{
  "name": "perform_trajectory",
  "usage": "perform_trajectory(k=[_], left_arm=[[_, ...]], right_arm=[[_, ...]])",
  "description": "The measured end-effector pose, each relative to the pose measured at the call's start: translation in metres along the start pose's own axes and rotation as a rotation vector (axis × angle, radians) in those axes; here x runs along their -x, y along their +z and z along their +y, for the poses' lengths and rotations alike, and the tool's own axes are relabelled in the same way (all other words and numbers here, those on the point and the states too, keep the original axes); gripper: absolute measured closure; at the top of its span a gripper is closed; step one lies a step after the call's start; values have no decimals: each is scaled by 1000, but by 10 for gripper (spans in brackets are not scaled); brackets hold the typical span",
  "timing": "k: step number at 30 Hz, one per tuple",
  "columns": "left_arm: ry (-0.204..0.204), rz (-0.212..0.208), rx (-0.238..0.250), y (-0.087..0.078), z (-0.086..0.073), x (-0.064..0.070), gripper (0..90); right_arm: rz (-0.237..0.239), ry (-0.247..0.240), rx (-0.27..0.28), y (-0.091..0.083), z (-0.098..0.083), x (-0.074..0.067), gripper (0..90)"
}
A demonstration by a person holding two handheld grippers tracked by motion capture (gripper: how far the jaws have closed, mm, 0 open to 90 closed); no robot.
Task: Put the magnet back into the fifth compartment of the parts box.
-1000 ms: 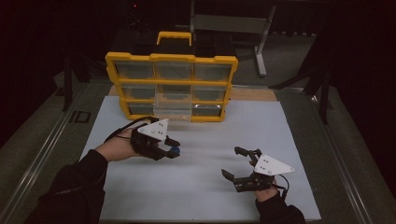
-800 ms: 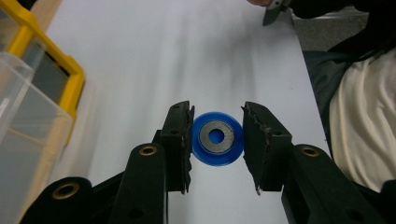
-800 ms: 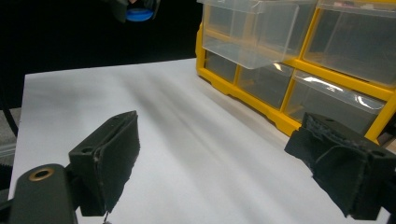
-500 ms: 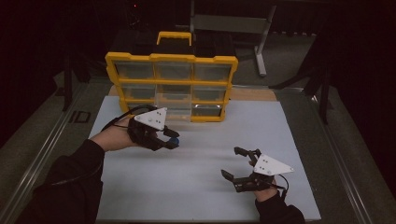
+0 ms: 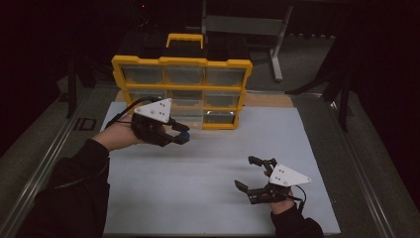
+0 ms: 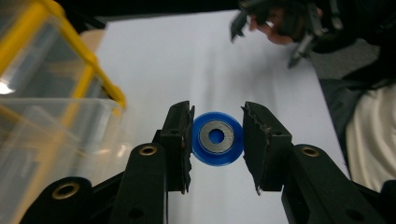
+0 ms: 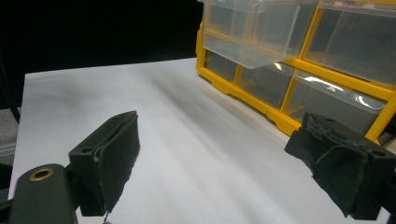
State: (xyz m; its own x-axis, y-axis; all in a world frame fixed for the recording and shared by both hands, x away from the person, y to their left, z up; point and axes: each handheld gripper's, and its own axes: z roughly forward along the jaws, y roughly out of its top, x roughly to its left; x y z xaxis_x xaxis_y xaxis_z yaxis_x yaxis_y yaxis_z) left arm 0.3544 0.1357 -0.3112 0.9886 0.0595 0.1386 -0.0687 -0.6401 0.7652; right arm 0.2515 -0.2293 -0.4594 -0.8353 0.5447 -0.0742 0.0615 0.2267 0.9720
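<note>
The disc (image 6: 217, 138) sits clamped between the pads of the left gripper (image 6: 216, 140), held above the white counter (image 6: 196, 60). The left gripper view shows it face on: a round blue plastic piece with a grey metal ring set in its middle and a small hole through the centre. From the high view the disc (image 5: 184, 138) is no more than a blue spot at the tip of the left gripper (image 5: 179, 134), but that view places it just in front of the yellow organizer (image 5: 181, 63), near its bottom row of clear drawers. One drawer (image 6: 51, 140) stands pulled out, close beside the left jaw in the left gripper view. The right gripper (image 5: 251, 173) rests low over the counter, well apart from the disc, its jaws spread wide with nothing between them; its own view looks across the counter to the organizer's drawers (image 7: 336, 42).
</note>
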Motion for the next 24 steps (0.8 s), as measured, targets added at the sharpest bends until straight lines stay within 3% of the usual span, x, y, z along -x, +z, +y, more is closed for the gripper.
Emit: perform_trajectory(k=[5, 8, 14, 19, 24], left_arm=[[-34, 24, 35, -6, 5, -9, 618], [-33, 41, 61, -10, 7, -14, 617], [-37, 101, 107, -15, 8, -24, 617], [-65, 138, 158, -19, 8, -36, 618], [-95, 172, 162, -13, 6, -47, 617]], right_arm=[[1, -3, -1, 0, 0, 0, 131], [3, 1, 1, 0, 0, 0, 131], [2, -1, 1, 0, 0, 0, 131], [3, 4, 1, 0, 0, 0, 131], [6, 6, 2, 0, 0, 0, 131]])
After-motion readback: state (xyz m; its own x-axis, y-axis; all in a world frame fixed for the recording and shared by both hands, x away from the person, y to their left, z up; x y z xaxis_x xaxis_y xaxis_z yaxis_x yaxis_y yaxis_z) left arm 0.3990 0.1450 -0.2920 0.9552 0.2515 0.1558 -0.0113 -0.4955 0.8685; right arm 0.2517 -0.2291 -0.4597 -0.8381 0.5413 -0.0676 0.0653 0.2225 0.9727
